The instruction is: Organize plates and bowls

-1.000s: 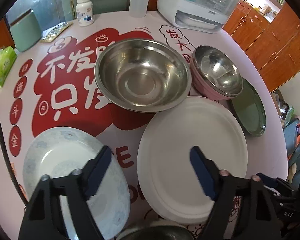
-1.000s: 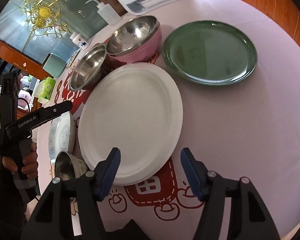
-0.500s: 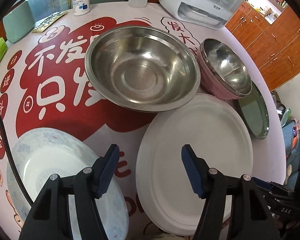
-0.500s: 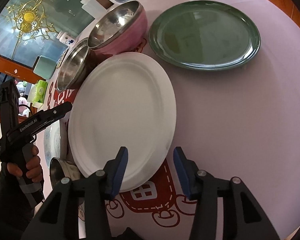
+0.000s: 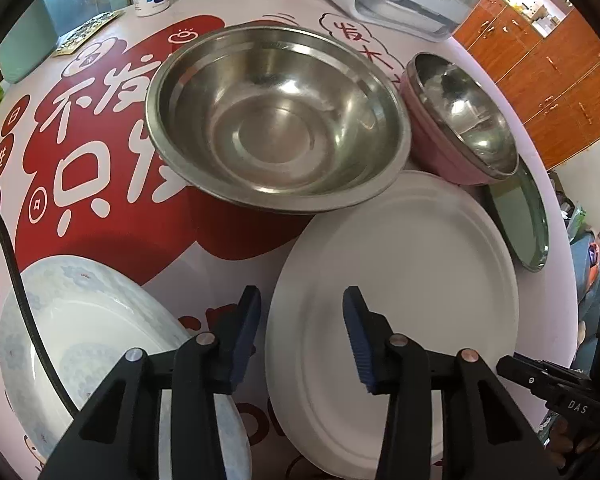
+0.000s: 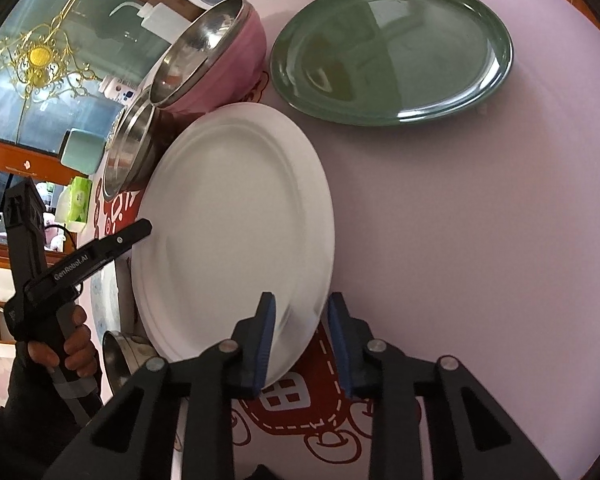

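The big bowl is bare metal, shiny but finely scuffed, and the smaller bowl has a polished metal lining inside a smooth pink shell that looks like plastic. The white plate has a matt, paper-like face with pressed rings, the green plate is glazed and glossy enough to mirror the room, and the blue-patterned plate looks like glazed china with a soft sheen. The counter wears a smooth printed covering with a dull sheen, and each tool has matt black plastic arms with ribbed blue pads.
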`<state>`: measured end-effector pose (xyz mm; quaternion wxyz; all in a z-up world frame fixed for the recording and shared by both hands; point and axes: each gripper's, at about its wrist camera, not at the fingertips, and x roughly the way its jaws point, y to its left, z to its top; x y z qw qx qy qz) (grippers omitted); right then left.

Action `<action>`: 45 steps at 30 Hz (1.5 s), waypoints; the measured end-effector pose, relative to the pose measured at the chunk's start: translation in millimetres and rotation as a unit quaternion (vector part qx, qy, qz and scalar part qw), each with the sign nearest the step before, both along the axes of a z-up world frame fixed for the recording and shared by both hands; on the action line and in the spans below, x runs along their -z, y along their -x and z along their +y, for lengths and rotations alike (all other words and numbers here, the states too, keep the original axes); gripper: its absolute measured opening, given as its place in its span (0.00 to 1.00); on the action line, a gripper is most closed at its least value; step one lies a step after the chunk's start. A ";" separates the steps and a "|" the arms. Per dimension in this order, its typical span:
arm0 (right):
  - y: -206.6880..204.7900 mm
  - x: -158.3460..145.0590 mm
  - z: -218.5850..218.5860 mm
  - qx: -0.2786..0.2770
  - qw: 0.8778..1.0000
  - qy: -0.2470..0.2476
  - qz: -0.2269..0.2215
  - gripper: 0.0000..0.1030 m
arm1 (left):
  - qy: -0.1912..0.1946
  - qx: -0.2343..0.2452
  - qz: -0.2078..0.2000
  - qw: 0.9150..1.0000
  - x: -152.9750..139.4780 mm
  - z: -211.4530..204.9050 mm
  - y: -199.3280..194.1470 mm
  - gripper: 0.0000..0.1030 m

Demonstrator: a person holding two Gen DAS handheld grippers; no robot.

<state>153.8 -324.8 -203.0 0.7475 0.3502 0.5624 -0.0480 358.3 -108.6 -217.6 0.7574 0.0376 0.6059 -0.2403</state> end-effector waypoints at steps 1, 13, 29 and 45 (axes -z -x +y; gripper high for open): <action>0.1 0.7 -0.7 0.001 1.000 -0.002 -0.001 0.22 | -0.001 -0.001 0.002 1.000 1.6 -0.9 -0.2 0.35; 2.4 -0.3 -5.1 0.020 1.000 -0.017 -0.015 0.17 | -0.009 0.004 0.004 1.000 1.4 -4.9 2.7 0.30; 26.9 -20.1 -23.1 0.039 0.998 -0.019 -0.052 0.17 | 0.008 -0.002 -0.022 1.000 -40.5 -8.1 25.4 0.30; 70.7 -60.4 -27.7 0.052 0.994 0.007 -0.095 0.17 | 0.030 -0.009 -0.050 0.998 -87.4 2.3 85.5 0.30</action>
